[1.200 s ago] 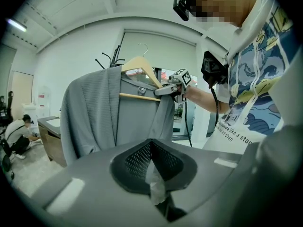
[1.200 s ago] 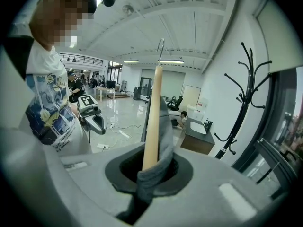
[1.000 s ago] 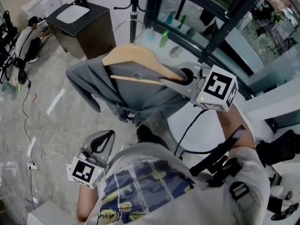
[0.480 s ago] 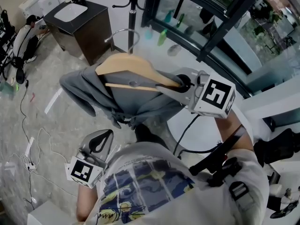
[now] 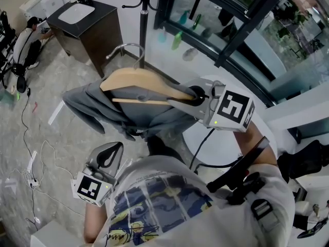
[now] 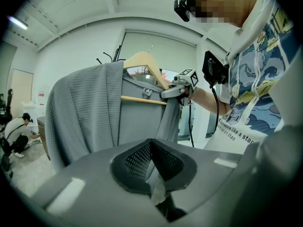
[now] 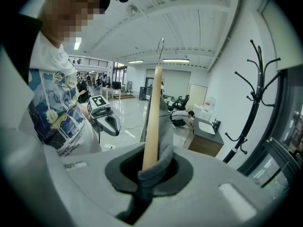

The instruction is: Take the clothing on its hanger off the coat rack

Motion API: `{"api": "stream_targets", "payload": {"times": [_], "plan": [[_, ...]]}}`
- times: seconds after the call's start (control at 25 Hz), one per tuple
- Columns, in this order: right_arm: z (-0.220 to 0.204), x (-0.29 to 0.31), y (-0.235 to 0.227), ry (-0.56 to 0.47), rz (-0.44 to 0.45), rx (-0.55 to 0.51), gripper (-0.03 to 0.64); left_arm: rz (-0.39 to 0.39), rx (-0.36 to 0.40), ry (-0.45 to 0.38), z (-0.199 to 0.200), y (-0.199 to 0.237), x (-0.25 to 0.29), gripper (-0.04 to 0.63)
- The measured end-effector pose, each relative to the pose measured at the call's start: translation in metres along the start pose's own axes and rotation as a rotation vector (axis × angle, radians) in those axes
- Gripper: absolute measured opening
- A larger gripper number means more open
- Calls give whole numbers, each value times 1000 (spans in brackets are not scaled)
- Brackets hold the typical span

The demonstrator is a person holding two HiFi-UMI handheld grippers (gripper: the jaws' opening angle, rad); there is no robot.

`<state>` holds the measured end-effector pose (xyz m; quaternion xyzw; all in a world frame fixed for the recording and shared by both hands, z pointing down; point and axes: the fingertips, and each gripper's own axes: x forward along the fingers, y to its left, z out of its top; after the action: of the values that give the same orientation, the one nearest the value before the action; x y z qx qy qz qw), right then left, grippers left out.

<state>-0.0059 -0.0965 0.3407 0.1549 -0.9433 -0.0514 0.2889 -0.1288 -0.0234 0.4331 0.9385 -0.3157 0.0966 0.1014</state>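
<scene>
A grey garment [image 5: 95,104] hangs on a wooden hanger [image 5: 139,80] whose metal hook [image 5: 126,48] is off the black coat rack [image 5: 145,6] and hangs in free air. My right gripper [image 5: 193,92] is shut on the hanger's right end, with a fold of the cloth caught in its jaws. In the right gripper view the hanger [image 7: 152,117] and cloth [image 7: 163,143] rise straight out of the jaws, and the coat rack [image 7: 253,93] stands to the right. My left gripper [image 5: 109,156] hangs low by my left side, shut and holding nothing. The left gripper view looks up at the garment [image 6: 80,112].
A dark cabinet with a white sink [image 5: 85,22] stands at the back left, and a person [image 5: 25,40] crouches beside it. Cables [image 5: 31,153] trail over the floor. A black-framed glass wall [image 5: 231,35] runs along the right. A round white surface [image 5: 216,140] lies under my right arm.
My right gripper has drawn the hanger and garment down and to the left, away from the coat rack pole. The left gripper has stayed still.
</scene>
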Motion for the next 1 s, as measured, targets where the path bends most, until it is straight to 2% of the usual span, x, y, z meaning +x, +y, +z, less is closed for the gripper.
{"api": "stream_targets", "payload": {"times": [1.0], "plan": [[-5, 4, -3, 14, -12, 9, 9, -18, 5, 12, 0, 3, -1, 3]]}}
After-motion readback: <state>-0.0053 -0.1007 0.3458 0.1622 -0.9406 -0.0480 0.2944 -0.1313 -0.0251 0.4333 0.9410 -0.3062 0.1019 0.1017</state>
